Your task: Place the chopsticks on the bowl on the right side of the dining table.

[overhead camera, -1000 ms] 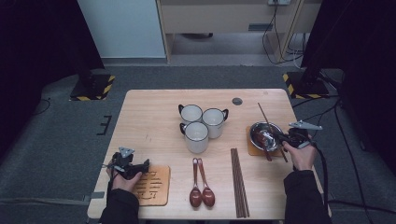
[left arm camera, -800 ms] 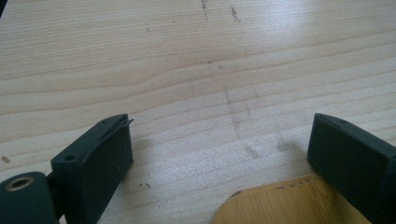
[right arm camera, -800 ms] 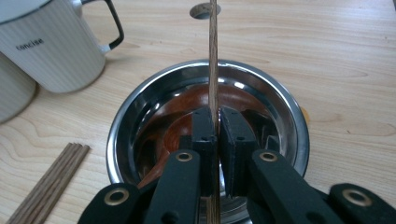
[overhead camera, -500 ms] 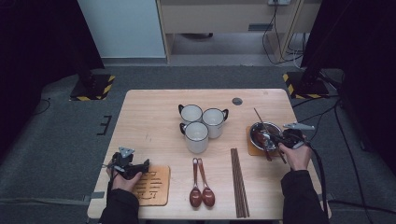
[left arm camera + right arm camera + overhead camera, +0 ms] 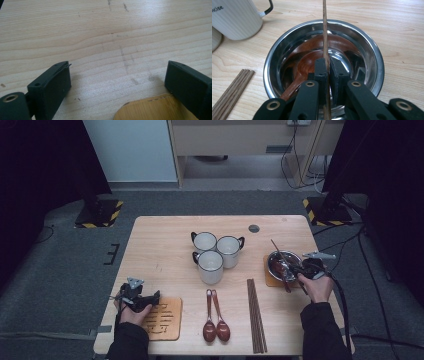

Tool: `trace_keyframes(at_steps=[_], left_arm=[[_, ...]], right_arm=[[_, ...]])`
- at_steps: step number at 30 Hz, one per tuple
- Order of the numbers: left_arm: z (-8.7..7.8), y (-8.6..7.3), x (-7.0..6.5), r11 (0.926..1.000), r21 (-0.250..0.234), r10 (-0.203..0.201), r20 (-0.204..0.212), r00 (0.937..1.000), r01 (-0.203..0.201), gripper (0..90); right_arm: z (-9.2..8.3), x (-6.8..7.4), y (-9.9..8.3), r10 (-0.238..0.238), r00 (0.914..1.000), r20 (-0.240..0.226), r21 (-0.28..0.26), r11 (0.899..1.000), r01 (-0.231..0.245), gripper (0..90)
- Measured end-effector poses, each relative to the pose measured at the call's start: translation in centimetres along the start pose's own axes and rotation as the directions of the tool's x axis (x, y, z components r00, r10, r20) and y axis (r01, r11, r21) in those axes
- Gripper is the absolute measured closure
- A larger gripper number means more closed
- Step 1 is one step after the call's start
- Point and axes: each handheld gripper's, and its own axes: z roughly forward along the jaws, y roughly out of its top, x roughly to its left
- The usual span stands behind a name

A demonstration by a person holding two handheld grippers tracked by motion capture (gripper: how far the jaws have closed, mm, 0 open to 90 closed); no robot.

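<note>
Compared with a second ago, the right gripper (image 5: 295,268) has moved slightly toward the person, jaws just loosening yet clamped on a chopstick (image 5: 325,37) over the steel bowl (image 5: 372,57). The left gripper (image 5: 145,300) rests wide open on the wooden table (image 5: 160,245); grey carpet lies around it.

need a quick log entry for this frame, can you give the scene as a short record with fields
right gripper: shut on a thin brown wooden chopstick, above the bowl
round shiny steel bowl: on a wooden coaster, a brown wooden spoon inside
left gripper: open, nothing between the jaws, at the edge of a bamboo coaster
white ribbed mugs: three, grouped mid-table
loose chopsticks: bundle lying flat near the front edge
two brown wooden spoons: side by side, left of the bundle
surface: light wooden table
</note>
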Motion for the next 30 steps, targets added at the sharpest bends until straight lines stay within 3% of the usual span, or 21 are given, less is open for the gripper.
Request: trace_keyframes(at_steps=[7, 10, 20, 30], left_arm=[[0.0, 0.0, 0.0, 1.0, 0.0, 0.0, 0.0, 1.0, 0.0, 5.6], [0.0, 0.0, 0.0, 1.0, 0.0, 0.0, 0.0, 1.0, 0.0, 5.6], [0.0, 0.0, 0.0, 1.0, 0.0, 0.0, 0.0, 1.0, 0.0, 5.7], [0.0, 0.0, 0.0, 1.0, 0.0, 0.0, 0.0, 1.0, 0.0, 5.6]], right_arm=[[-0.8, 0.1, 0.3, 0.018, 0.9998, -0.011, -0.034, 0.999, -0.018, 72.7], [-1.4, 0.3, 0.4, 0.017, 0.9992, -0.036, -0.052, 0.998, -0.019, 70.2], [-3.4, 1.2, 0.7, 0.012, 0.9993, -0.035, -0.1, 0.995, -0.015, 60.0], [-5.6, 3.2, 1.2, -0.019, 0.9983, -0.054, -0.152, 0.988, 0.01, 54.1]])
